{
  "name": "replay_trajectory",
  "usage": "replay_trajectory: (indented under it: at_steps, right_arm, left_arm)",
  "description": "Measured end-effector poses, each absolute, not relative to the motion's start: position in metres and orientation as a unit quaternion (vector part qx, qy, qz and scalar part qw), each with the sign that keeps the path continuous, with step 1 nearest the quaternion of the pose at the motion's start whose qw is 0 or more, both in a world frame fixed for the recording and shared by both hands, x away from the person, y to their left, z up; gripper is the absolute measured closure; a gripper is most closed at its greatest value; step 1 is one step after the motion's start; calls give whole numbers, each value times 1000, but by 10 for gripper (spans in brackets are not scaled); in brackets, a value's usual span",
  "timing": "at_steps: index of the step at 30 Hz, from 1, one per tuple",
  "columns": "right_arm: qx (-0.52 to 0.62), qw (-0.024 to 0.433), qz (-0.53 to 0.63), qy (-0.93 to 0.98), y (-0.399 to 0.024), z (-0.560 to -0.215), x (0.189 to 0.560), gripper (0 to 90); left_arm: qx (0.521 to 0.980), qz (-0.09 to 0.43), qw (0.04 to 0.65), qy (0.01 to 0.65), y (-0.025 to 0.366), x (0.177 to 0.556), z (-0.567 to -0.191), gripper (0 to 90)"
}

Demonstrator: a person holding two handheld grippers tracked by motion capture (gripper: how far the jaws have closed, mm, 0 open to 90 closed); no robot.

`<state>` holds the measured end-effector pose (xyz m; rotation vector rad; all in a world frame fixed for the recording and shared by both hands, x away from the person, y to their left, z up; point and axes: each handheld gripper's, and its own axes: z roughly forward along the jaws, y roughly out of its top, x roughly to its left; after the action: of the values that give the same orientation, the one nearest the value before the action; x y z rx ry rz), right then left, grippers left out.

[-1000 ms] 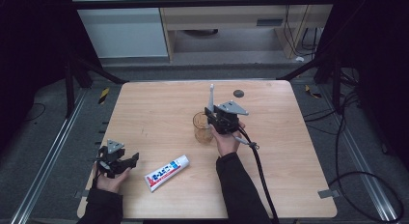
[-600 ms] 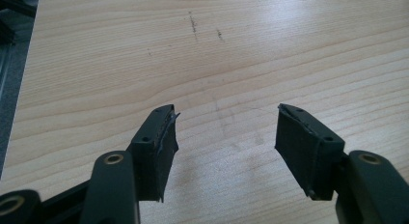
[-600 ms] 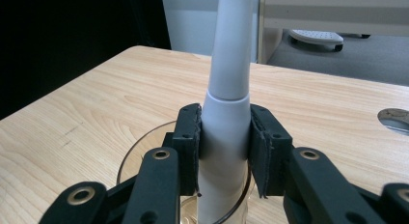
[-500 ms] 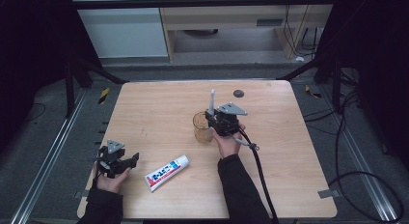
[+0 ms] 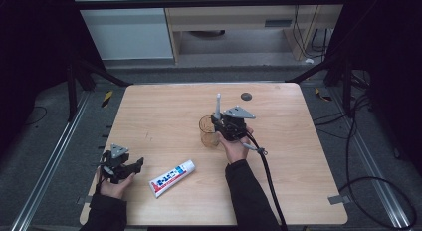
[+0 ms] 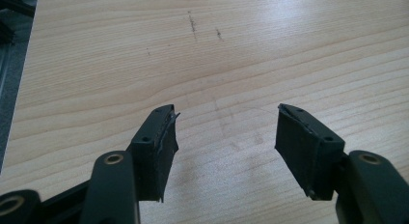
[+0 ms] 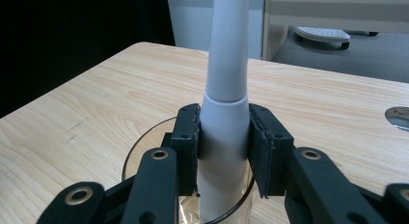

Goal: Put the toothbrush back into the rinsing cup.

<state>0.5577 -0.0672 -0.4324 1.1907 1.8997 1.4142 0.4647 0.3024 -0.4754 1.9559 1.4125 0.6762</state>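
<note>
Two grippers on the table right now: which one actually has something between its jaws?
The right gripper, held over the clear cup, is clamped on the white electric toothbrush. The left gripper stands open over bare wood, beside the toothpaste tube.

One camera hangs above the near edge of the table (image 5: 278,191), looking forward and down. Another rides the left gripper (image 6: 224,137), close over bare wood. The third, on the right gripper (image 7: 223,151), looks level across the same tabletop towards the far wall

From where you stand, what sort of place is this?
Probably a lab recording bench: a bare light wooden table ringed by a dark metal frame, black cables across grey floor, and hand-held black two-jaw grippers.
</note>
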Motion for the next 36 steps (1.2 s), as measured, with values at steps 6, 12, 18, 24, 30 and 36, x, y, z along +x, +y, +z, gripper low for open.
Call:
replay_trajectory:
  at_steps: [6, 12, 18, 24, 30, 36]
  right_arm:
    - [432, 242, 519, 697, -66, -433, 557, 661]
    - [428, 242, 517, 700, -64, -433, 557, 659]
    - [428, 241, 516, 702, -63, -433, 557, 650]
    - [426, 241, 516, 703, -62, -433, 556, 645]
    - [423, 244, 514, 705, -62, -432, 556, 662]
    - [422, 245, 513, 707, -61, -431, 556, 658]
  left_arm:
    - [741, 256, 313, 536, 303, 465, -475, 389]
    - [741, 257, 313, 536, 303, 465, -475, 389]
    - [741, 256, 313, 536, 303, 465, -475, 389]
    - [741, 256, 313, 536, 303, 465, -475, 389]
    - [741, 256, 313, 536, 303, 465, -475, 388]
    - [741, 257, 313, 536, 303, 465, -475, 388]
